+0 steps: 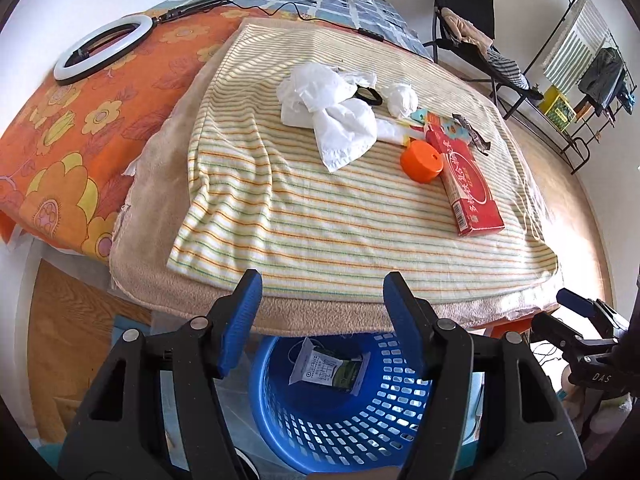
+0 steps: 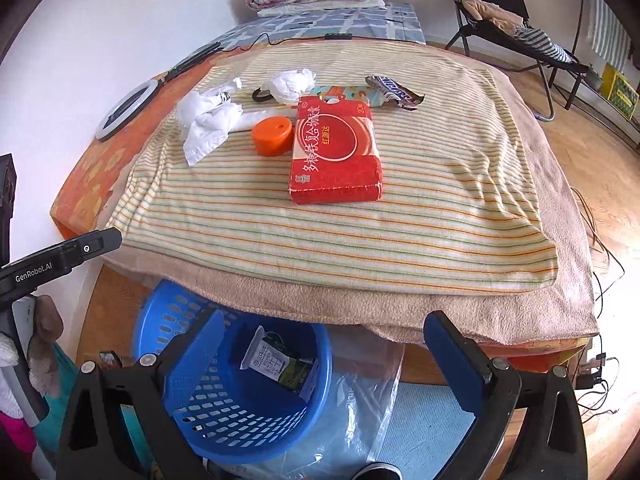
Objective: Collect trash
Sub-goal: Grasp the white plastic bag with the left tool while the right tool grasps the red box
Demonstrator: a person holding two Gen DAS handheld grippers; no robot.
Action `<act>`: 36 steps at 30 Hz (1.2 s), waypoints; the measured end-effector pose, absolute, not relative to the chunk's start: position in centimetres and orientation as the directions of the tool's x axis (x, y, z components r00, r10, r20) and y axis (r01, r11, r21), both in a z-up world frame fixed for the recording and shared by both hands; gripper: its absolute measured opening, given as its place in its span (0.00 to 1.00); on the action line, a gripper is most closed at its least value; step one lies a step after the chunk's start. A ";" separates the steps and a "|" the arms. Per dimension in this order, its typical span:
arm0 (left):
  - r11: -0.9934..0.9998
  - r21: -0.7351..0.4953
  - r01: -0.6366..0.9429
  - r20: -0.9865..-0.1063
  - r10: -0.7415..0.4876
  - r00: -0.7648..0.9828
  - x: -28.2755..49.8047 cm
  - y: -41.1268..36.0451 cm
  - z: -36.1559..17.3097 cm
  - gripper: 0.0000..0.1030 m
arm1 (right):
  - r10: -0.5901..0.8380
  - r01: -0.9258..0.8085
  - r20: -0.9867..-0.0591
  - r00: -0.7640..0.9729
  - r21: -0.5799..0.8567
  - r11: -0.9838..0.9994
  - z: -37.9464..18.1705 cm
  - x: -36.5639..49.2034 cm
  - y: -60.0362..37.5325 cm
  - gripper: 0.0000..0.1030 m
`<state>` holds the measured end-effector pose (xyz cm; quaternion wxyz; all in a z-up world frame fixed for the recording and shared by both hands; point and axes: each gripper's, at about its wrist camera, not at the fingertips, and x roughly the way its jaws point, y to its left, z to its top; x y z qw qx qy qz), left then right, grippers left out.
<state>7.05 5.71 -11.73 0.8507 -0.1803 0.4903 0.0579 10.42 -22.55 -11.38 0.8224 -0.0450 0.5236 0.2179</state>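
A blue plastic basket (image 1: 344, 412) (image 2: 224, 412) stands on the floor at the bed's foot, with a white and green packet (image 1: 328, 368) (image 2: 276, 364) in it. On the striped blanket lie crumpled white tissues (image 1: 332, 112) (image 2: 208, 120), a tissue ball (image 1: 402, 98) (image 2: 290, 85), an orange cap (image 1: 422, 160) (image 2: 272, 135), a red box (image 1: 468, 184) (image 2: 336, 152) and a dark candy wrapper (image 1: 472, 134) (image 2: 394, 92). My left gripper (image 1: 322, 324) is open and empty above the basket. My right gripper (image 2: 324, 360) is open and empty over the basket's right side.
A black hair tie (image 1: 368, 94) lies by the tissues. A ring light (image 1: 102, 49) lies on the orange floral cover at the left. A folding chair (image 1: 464, 40) and a clothes rack (image 1: 580, 92) stand on the wooden floor at the right. A clear plastic bag (image 2: 360, 408) lies beside the basket.
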 end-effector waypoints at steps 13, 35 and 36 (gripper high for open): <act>0.916 -0.278 -0.288 -0.840 -0.087 0.535 13.1 8.4 -9.9 0.66 | 0.318 -0.398 -0.859 0.402 0.149 0.905 -10.3 14.9 -21.9 1.00; 0.856 -0.340 -0.389 -0.857 -0.112 0.503 24.9 12.8 -12.8 0.66 | 0.244 -0.406 -0.914 0.324 0.098 0.908 -14.4 23.6 -17.4 1.00; 0.856 -0.338 -0.391 -0.860 -0.111 0.498 25.1 12.8 -13.1 0.66 | 0.249 -0.407 -0.915 0.317 0.106 0.908 -14.7 23.8 -17.2 1.00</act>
